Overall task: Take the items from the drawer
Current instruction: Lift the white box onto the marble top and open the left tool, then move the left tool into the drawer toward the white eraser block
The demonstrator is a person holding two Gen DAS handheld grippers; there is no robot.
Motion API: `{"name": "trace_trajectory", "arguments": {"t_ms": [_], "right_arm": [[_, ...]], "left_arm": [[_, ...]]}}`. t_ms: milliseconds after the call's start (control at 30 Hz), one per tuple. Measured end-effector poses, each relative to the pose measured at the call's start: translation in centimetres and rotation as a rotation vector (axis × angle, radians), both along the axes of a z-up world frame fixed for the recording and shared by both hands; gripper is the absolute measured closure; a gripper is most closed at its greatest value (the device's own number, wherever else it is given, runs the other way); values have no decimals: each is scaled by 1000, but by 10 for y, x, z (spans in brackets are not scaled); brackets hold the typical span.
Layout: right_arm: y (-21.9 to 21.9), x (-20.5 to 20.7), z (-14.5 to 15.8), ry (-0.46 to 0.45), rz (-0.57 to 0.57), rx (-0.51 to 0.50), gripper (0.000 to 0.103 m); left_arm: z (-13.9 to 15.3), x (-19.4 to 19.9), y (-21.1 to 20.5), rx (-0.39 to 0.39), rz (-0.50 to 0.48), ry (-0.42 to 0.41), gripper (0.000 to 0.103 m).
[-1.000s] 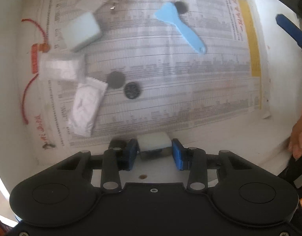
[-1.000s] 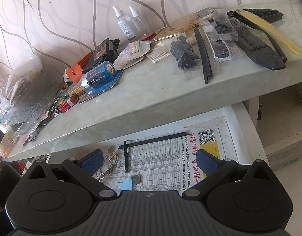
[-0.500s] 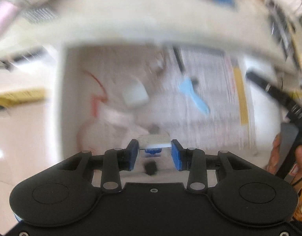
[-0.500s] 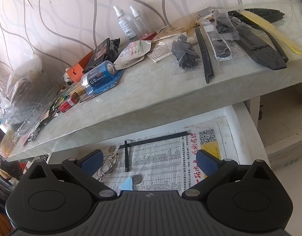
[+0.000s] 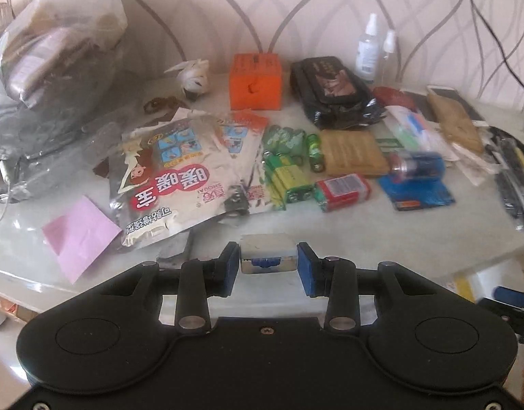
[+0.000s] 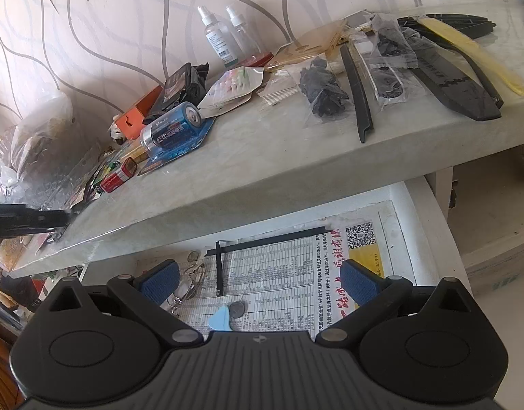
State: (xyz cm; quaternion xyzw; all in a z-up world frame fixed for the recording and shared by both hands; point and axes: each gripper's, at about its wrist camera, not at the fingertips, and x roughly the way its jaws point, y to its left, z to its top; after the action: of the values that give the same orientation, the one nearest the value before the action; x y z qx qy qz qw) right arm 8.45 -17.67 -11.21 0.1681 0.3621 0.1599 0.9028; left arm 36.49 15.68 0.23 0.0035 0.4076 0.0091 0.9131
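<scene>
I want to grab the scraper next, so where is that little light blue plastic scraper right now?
Right wrist view: the light blue scraper lies on the newspaper lining in the open drawer, low centre, touching a dark coin.

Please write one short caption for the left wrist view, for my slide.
Left hand-held gripper carries a small white box above the cluttered tabletop.

Against the wavy-striped wallpaper I see an orange cardboard box, two clear spray bottles upright beside it. On the pale marble tabletop: green battery packs, a red rectangular battery, a pink folded paper, a yellow plastic strip.
</scene>
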Motion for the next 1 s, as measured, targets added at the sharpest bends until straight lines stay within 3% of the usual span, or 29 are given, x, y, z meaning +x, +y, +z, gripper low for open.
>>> {"name": "trace_trajectory", "arguments": {"t_ms": [267, 367, 433, 500, 633, 833, 1000], "right_arm": [[1, 2, -1, 10, 8, 2, 0], [1, 1, -1, 8, 8, 4, 0], [1, 1, -1, 9, 9, 5, 0], [1, 2, -2, 12, 11, 4, 0], [2, 2, -2, 15, 15, 2, 0], [3, 2, -2, 14, 21, -2, 0], [3, 1, -2, 16, 23, -3, 0]], "left_arm": [[-5, -16, 6, 107, -28, -29, 63], [0, -23, 2, 99, -48, -61, 58], [9, -28, 6, 65, -37, -86, 47], [17, -34, 7, 32, -46, -91, 47], [20, -54, -7, -34, -186, -11, 45], [-26, -79, -45, -12, -375, 164, 45], [-74, -77, -61, 110, -498, 202, 45]]}}
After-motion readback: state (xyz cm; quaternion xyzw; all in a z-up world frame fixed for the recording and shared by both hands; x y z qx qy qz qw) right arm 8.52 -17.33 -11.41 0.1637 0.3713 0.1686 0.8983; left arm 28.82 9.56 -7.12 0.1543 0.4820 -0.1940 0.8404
